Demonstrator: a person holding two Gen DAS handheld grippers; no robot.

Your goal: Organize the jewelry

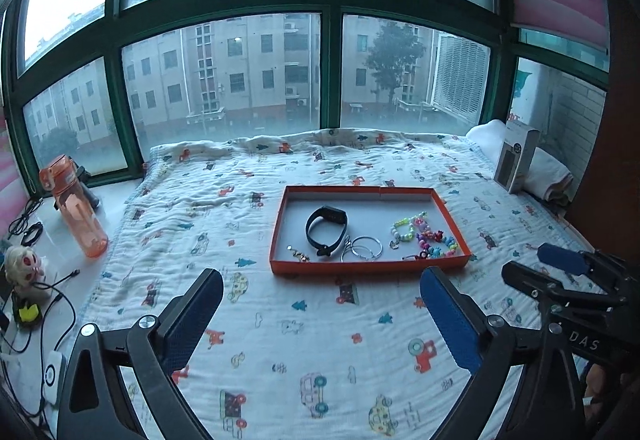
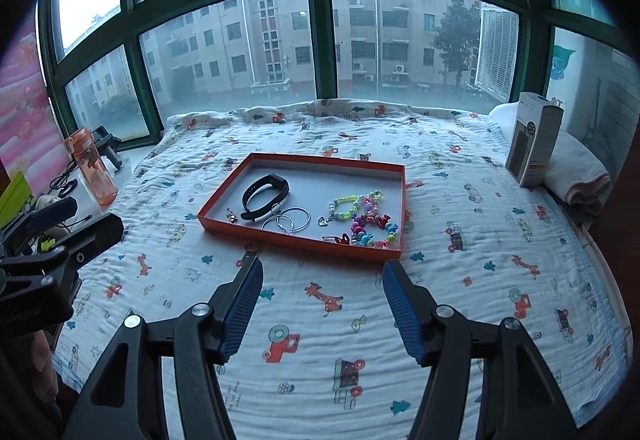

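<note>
A quilted white blanket (image 1: 280,340) printed with little cars, trees and giraffes covers the whole platform under the window (image 1: 224,72), soft and slightly puckered. On it, ahead of both tools, sits a shallow orange tray (image 1: 366,267) of stiff card with a grey floor, its long side running across the view. All the jewelry lies inside it. At the left end is a small gold-coloured charm (image 1: 300,255); next comes a black wristband (image 1: 325,230), smooth and rubbery, standing on edge in a loop; two thin silver bangles (image 1: 362,249) overlap flat against it; the right end holds a loose heap of bright plastic beads (image 1: 424,238).

The left gripper (image 1: 320,294) hovers above the blanket short of the tray's near wall, its blue ribbed pads spread wide with nothing between them. The right gripper (image 2: 322,282) hangs likewise just short of the near wall, jaws parted and empty.

From the left tool the charm and wristband lie straight ahead and slightly left; from the right tool the beads sit nearest, ahead and a touch right. I judge the sorting looks largely done, since nothing lies loose on the blanket. Any further pick would mean reaching forward and down over the low wall. The bangles, thin and flat, would likely be the hardest to pinch.
</note>
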